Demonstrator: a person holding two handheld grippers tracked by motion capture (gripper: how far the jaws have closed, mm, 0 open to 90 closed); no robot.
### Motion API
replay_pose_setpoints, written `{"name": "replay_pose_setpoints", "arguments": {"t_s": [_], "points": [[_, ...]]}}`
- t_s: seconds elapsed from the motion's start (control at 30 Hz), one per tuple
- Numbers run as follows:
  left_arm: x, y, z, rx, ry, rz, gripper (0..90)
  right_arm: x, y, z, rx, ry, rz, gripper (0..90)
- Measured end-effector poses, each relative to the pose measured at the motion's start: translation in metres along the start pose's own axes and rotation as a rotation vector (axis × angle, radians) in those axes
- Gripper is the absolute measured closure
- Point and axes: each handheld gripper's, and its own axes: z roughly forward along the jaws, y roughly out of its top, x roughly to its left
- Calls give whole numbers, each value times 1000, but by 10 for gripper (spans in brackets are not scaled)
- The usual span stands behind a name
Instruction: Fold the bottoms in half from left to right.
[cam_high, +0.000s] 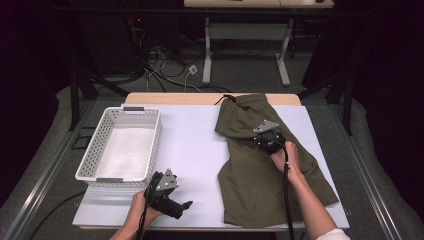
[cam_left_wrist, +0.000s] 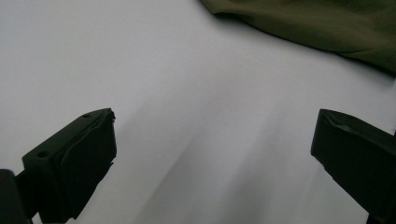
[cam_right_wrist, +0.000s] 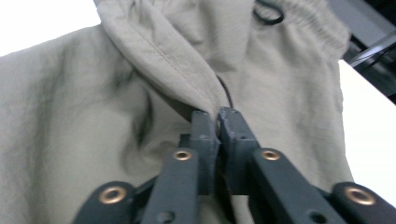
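R tool (cam_right_wrist: 218, 116) clamped on a fold of the olive shorts (cam_high: 265, 165), right half of desk (cam_high: 195, 145), long axis running near-far w/ waistband far. L tool (cam_left_wrist: 212, 154) wide, nothing in it, idle near-left by the basket (cam_high: 120, 145); I'd lift w/ R

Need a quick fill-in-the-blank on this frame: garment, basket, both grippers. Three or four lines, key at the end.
1. The right gripper is shut on a fold of the olive ____.
2. The left gripper has its jaws ____ over the bare white table.
3. The white basket holds ____.
4. In the high view, the basket sits to the ____ of the garment.

Missing words: garment; open; nothing; left
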Motion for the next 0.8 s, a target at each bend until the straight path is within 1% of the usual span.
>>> {"name": "replay_pose_setpoints", "arguments": {"t_s": [0.07, 0.13, 0.27, 0.37, 0.43, 0.47, 0.5, 0.57, 0.63, 0.67, 0.7, 0.8], "points": [[0, 0, 0, -1, 1, 2, 0, -3, 0, -3, -22, -20, 13, 886], [1, 0, 0, -2, 3, 1, 0, -8, -1, -6, -31, -31, 37, 891], [1, 0, -1, -4, 3, 0, 0, -19, -5, -9, -28, -67, 75, 895], [1, 0, 0, -2, 1, 1, 0, -25, -12, -5, 9, -73, 96, 894], [0, 0, -1, -3, 0, 1, 0, -25, -17, 1, 36, -51, 103, 893], [1, 0, -1, -3, 1, 1, 0, -24, -18, 4, 56, -28, 90, 888], [1, 0, -1, -3, -1, 1, 0, -22, -19, 6, 73, -23, 78, 880], [1, 0, -1, -4, 0, 1, 0, -19, -18, 7, 78, -2, 62, 820], [0, 0, 0, -3, -1, 0, 0, -16, -15, 5, 67, 4, 45, 729], [0, 0, 0, -3, -1, 0, 0, -16, -15, 5, 67, 4, 45, 729], [0, 0, 0, -2, -3, 1, 0, -13, -11, 2, 50, 17, 34, 616], [0, 0, 0, -3, -3, 0, 0, -8, -5, 0, 30, 34, 18, 503]]}}
